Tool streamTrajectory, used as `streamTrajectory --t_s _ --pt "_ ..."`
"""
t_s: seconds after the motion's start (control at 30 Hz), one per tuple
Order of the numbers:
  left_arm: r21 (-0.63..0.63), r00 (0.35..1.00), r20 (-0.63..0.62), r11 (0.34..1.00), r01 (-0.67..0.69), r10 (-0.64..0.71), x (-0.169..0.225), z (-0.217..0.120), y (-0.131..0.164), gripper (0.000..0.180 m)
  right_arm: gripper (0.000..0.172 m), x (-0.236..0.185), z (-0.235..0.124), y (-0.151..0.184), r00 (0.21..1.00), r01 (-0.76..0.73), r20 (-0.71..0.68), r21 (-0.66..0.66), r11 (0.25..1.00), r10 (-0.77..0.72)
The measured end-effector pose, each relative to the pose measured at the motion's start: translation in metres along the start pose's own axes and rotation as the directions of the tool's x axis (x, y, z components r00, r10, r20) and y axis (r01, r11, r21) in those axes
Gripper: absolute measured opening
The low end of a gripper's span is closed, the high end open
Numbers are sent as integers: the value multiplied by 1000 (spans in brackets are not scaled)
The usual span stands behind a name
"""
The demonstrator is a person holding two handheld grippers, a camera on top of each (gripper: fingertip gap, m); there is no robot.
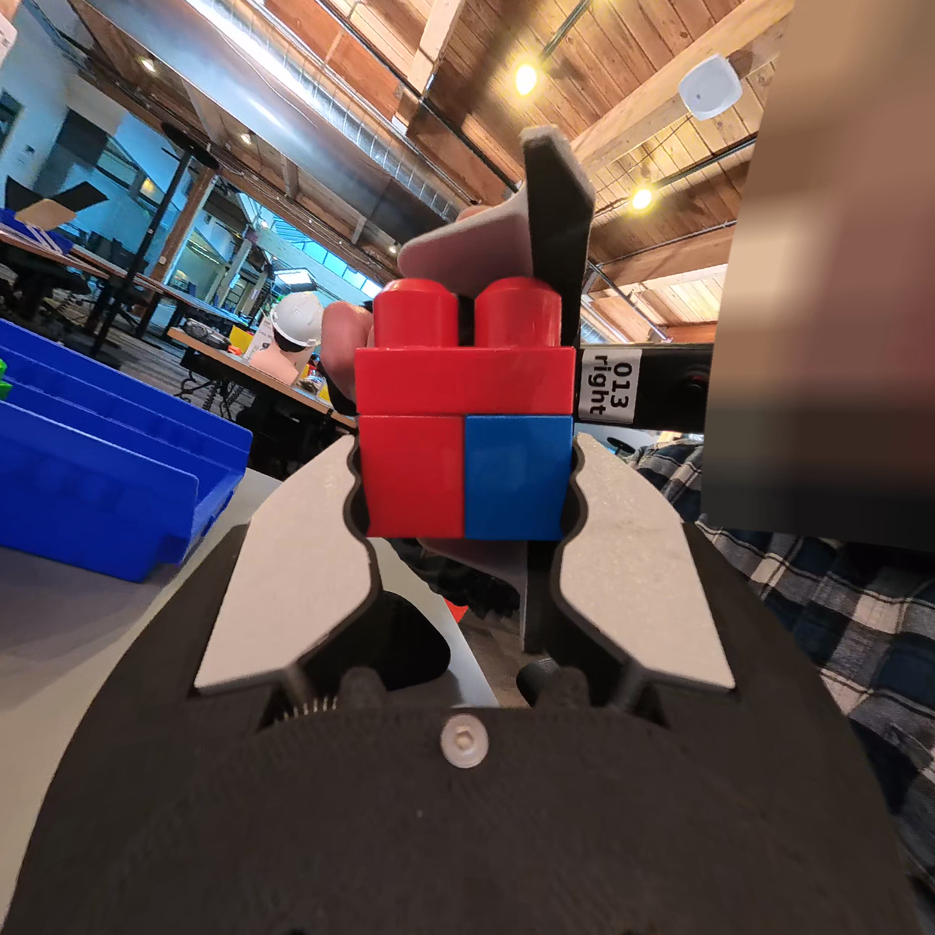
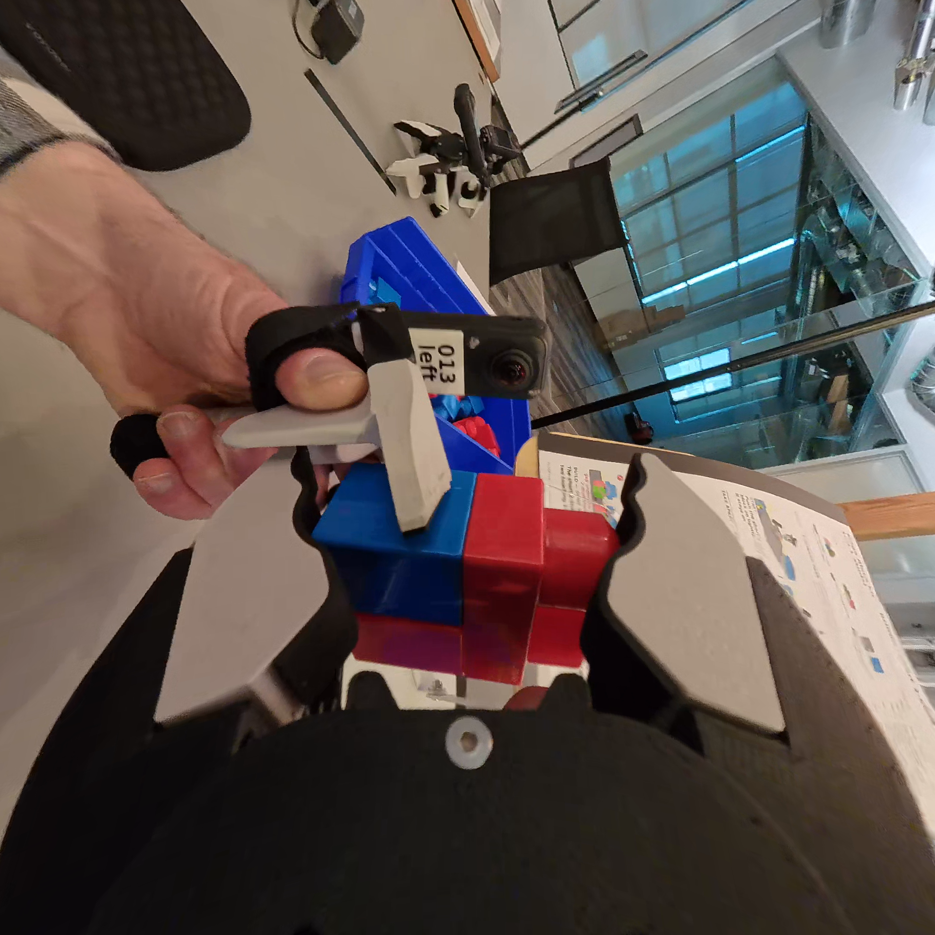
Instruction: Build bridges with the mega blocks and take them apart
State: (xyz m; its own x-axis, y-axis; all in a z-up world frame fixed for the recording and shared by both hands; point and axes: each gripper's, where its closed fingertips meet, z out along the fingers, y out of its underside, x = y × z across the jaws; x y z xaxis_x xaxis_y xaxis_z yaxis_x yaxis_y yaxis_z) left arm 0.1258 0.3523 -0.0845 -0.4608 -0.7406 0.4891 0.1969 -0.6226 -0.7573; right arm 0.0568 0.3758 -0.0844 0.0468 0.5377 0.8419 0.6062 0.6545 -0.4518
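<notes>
The left gripper (image 1: pixel 465 485) fingers pinch the lower red-and-blue pair of a small plastic block bridge (image 1: pixel 465 440), steadying it. The right gripper (image 2: pixel 465 536) fingers straddle it, spread; contact is unclear. Beyond, a blue plastic bin (image 2: pixel 420 273) holds spare blocks, partly hidden.

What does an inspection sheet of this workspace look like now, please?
Surface: grey table, mostly bare.
Job's things: red-and-blue block assembly held in the air; more blocks in blue bin.
Clutter: spare gripper parts, printed sheet.
Grippers: left gripper fingers pressed on the assembly's lower blocks; right gripper fingers around the assembly, contact unclear.
Cables: cable near a black box.
Surroundings: wooden ceiling, glass walls.
</notes>
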Motion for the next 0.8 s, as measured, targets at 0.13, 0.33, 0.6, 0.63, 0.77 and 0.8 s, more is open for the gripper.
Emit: streamTrajectory --t_s 0.13,0.33,0.6,0.63,0.77,0.8 --pt "26 993 -115 999 32 -29 6 -2 -2 74 130 7 -1 -7 1000 24 -8 31 999 -24" --pt "165 950 -311 985 55 -1 29 -16 -22 73 126 19 -11 15 999 36 -32 -72 997 -38" --pt "106 925 -379 993 61 -17 37 -9 -8 73 106 5 -9 23 996 58 73 -168 984 -46" --pt "105 923 -384 992 71 -25 36 -9 -7 73 105 5 -9 23 996 61 76 -175 983 -48" --pt "118 922 -388 992 49 0 37 -8 -8 73 101 8 -12 21 996 89 32 -166 982 -85" --pt "115 923 -386 992 41 7 38 -8 -8 73 101 8 -13 19 996 90 14 -145 985 -89"
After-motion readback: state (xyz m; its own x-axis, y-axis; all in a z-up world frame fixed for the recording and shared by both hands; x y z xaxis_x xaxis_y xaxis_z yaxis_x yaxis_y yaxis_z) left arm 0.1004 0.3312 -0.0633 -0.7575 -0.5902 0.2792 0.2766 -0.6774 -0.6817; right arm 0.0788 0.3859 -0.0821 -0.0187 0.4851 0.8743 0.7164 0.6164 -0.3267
